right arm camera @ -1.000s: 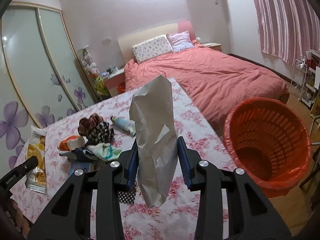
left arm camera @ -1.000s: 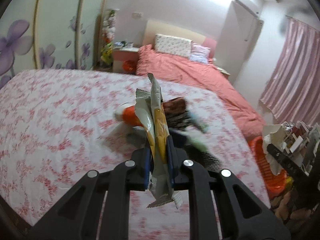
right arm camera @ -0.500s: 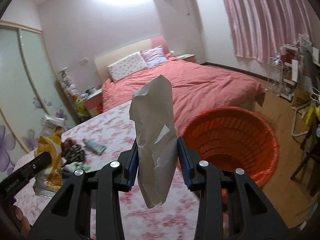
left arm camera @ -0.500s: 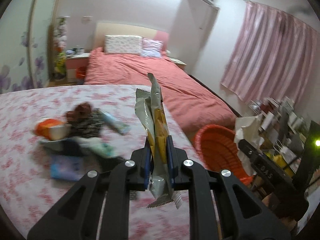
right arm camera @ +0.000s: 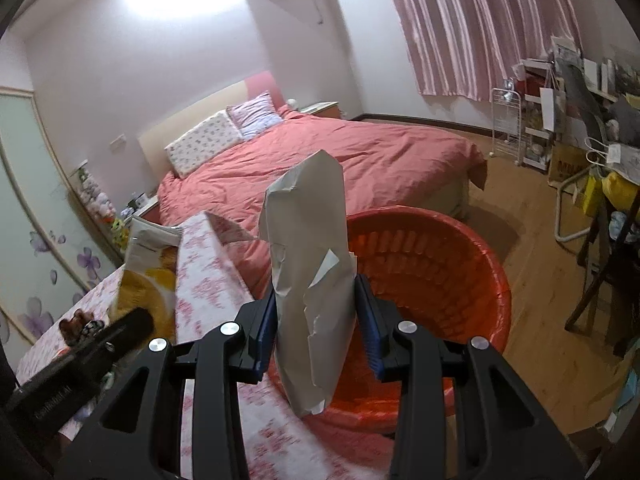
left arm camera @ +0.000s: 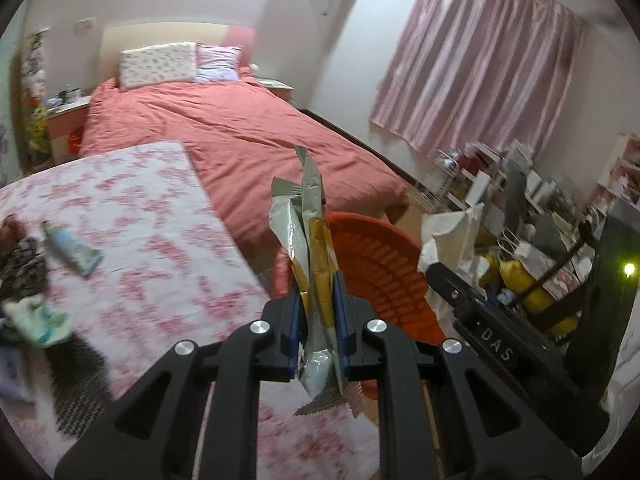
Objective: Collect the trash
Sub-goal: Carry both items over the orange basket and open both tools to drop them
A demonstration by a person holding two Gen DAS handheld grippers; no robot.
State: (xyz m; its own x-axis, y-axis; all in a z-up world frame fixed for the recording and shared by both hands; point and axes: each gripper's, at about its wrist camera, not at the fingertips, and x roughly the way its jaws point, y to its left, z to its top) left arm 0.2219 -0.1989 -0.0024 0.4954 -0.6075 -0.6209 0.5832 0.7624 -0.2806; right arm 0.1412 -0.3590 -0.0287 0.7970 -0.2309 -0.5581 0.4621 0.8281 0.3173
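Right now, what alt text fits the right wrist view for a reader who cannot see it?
The right hand-held gripper is shut on a crumpled paper bag, held upright in front of an orange bin on the wooden floor. A flowered table is at left, a red bed behind.

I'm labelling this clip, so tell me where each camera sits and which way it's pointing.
Left wrist: on the left gripper, looking along its fingers, shut on a snack wrapper, toward the orange basket; right gripper at right.
Right wrist: on the right gripper, holding crumpled paper above the basket.
Shared: basket, red bed, floral table.
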